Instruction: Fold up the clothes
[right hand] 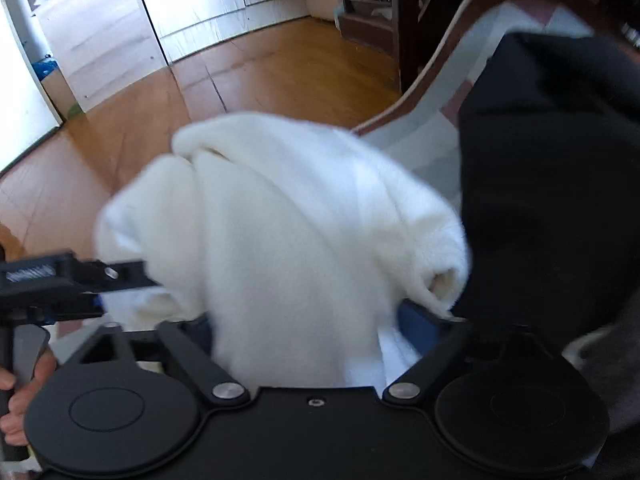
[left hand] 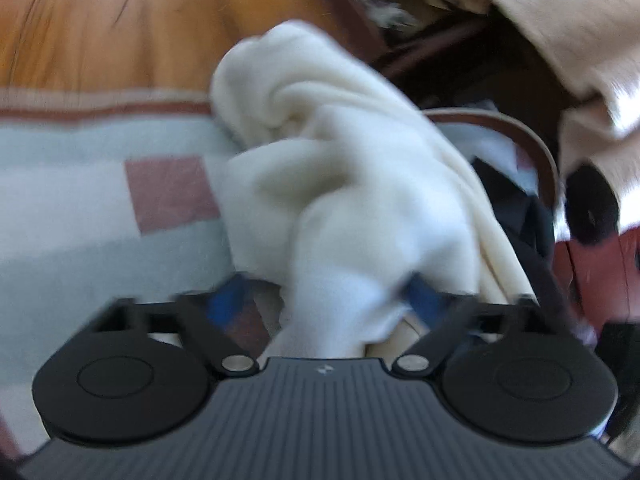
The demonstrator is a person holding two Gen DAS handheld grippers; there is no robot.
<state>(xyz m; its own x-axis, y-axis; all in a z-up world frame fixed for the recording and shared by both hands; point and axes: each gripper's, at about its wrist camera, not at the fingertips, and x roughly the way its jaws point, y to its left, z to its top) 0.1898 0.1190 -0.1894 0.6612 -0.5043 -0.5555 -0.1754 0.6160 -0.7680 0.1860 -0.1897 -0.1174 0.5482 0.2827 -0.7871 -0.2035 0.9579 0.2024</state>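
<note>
- Lying bunched on the pale patterned blanket [left hand: 80,200], near its brown-trimmed edge, the cream garment [left hand: 340,168] rises in loose folds before both cameras.
- The left gripper [left hand: 326,292] has its jaws spread wide, with cloth draped between the blue-padded fingers; no pinch shows.
- The right gripper [right hand: 308,320] stands spread too, the cloth heaped between its fingers.
- A black garment [right hand: 552,184] lies against the cream one's right side.
- A hand [right hand: 16,400] grips a handle at the right view's left edge.
</note>
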